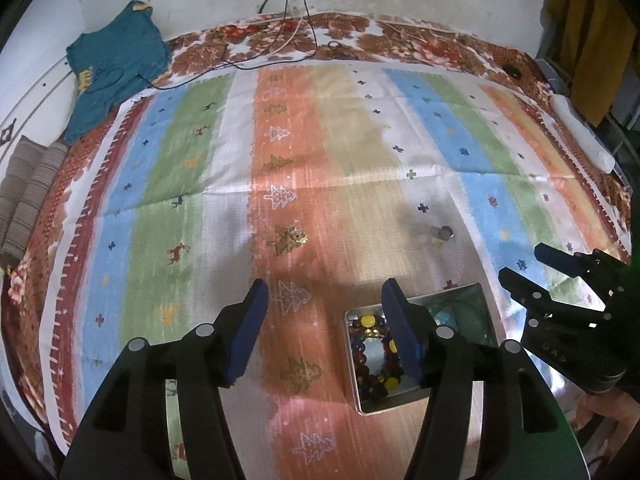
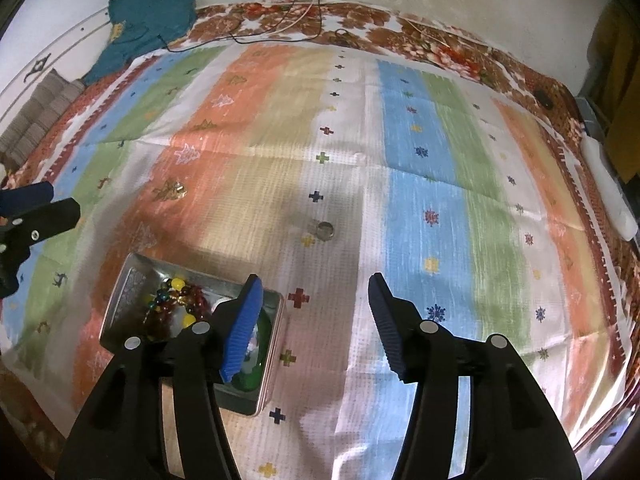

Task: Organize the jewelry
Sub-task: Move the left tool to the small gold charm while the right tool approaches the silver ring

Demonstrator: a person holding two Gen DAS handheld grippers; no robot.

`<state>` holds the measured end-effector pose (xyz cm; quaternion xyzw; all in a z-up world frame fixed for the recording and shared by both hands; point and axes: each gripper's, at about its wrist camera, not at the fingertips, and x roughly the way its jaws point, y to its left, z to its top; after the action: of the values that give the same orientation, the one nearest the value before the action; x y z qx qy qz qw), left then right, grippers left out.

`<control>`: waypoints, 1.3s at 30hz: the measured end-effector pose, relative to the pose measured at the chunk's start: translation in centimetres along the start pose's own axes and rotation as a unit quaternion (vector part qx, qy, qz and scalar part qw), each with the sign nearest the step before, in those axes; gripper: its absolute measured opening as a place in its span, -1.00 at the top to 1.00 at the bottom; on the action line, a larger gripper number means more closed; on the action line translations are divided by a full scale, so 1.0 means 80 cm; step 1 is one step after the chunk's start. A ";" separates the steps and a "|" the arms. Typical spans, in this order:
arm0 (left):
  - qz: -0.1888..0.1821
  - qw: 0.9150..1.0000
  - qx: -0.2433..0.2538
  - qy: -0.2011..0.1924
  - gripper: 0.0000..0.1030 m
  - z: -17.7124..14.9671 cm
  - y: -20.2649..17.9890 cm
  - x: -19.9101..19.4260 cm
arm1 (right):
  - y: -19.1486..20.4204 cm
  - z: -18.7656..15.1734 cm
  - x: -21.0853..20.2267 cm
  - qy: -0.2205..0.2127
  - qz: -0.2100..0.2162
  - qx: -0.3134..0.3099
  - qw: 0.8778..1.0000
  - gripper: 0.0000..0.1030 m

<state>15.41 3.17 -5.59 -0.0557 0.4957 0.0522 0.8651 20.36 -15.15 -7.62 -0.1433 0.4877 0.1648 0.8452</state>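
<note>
Both grippers, left (image 1: 324,300) and right (image 2: 314,294), hang over the striped cloth (image 2: 420,200) with fingers spread, nothing between them. Beads (image 1: 372,354) sit in the tin (image 2: 128,284) near the cloth's front edge; a ring (image 2: 325,230) and a gold piece (image 1: 296,235) lie out mid-cloth.

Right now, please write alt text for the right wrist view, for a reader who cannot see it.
The open, empty right gripper hovers over a striped cloth, with a metal tin of colourful beads at its left finger. A small ring and a gold trinket lie farther away; the left gripper shows at the left edge.
</note>
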 end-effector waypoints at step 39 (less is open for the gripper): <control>0.052 0.996 -0.006 0.070 -0.51 0.055 0.033 0.100 | -0.001 0.052 0.082 0.065 0.002 0.002 0.998 -0.31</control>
<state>22.84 6.73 -10.41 -0.0384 0.5569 0.0955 0.8242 26.72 -12.62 -11.30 -0.1512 0.5426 0.1554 0.8116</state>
